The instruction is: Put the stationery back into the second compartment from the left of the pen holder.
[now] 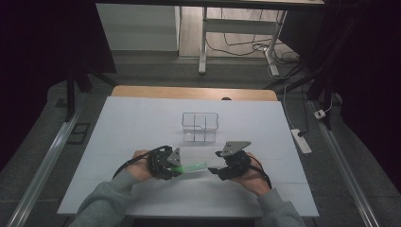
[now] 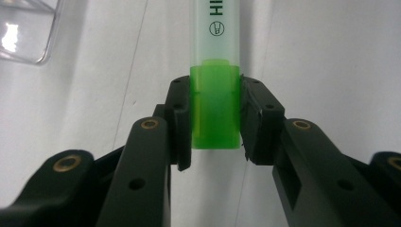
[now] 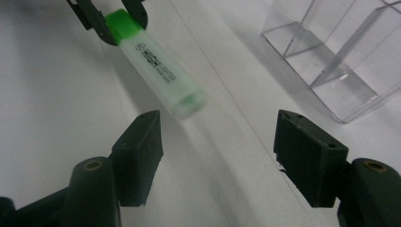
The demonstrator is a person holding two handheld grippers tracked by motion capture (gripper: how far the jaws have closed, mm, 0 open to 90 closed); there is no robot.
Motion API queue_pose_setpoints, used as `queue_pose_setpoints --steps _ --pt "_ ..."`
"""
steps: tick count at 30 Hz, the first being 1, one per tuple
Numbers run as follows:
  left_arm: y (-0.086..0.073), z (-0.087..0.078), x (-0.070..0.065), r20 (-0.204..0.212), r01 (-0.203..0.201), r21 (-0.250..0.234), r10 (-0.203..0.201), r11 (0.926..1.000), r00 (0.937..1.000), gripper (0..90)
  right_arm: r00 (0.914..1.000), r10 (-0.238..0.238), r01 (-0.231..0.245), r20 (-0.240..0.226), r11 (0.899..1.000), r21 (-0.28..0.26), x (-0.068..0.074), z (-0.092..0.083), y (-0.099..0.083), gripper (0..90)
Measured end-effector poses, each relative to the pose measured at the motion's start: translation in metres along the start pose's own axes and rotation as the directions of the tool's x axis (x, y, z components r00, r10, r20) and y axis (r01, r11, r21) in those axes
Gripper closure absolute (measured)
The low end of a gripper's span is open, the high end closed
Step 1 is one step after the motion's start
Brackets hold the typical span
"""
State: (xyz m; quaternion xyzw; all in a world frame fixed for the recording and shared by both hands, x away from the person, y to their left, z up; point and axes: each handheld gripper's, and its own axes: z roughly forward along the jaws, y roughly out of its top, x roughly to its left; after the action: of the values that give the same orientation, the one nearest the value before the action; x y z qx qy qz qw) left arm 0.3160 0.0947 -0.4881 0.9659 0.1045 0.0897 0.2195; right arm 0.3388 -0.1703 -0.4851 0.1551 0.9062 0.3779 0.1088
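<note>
Left gripper view: highlighter in left tool.

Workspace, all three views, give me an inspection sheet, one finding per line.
Surface: white table top, bare wood strip at far edge.
Job's things: green highlighter; clear divided organizer, apparently empty.
Clutter: nothing seen.
Grippers: left gripper shut on the highlighter's green end; right gripper open, facing the highlighter's other end.
Cables: a black one trails from each gripper; floor wires, power strip.
Surroundings: dark room, desk frame beyond.
</note>
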Motion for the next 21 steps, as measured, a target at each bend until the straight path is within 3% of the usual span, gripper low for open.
queue_pose_setpoints --steps 8,13,21 --pt "0.013 0.007 -0.005 -0.003 0.003 0.004 -0.003 1.0 1.0 66.7 0.998 -0.058 0.059 -0.026 0.998 0.027 0.005 0.007 0.008 34.2" --pt "0.021 0.01 -0.008 0.009 -0.021 0.015 0.021 0.9997 0.9997 66.7 0.9947 -0.088 0.091 -0.054 0.994 0.066 0.009 0.013 0.011 36.8" --pt "0.025 0.01 -0.011 0.022 -0.051 0.017 0.05 0.9986 0.9985 66.6 0.9815 -0.148 0.165 -0.122 0.976 0.141 0.017 0.024 0.015 46.4"
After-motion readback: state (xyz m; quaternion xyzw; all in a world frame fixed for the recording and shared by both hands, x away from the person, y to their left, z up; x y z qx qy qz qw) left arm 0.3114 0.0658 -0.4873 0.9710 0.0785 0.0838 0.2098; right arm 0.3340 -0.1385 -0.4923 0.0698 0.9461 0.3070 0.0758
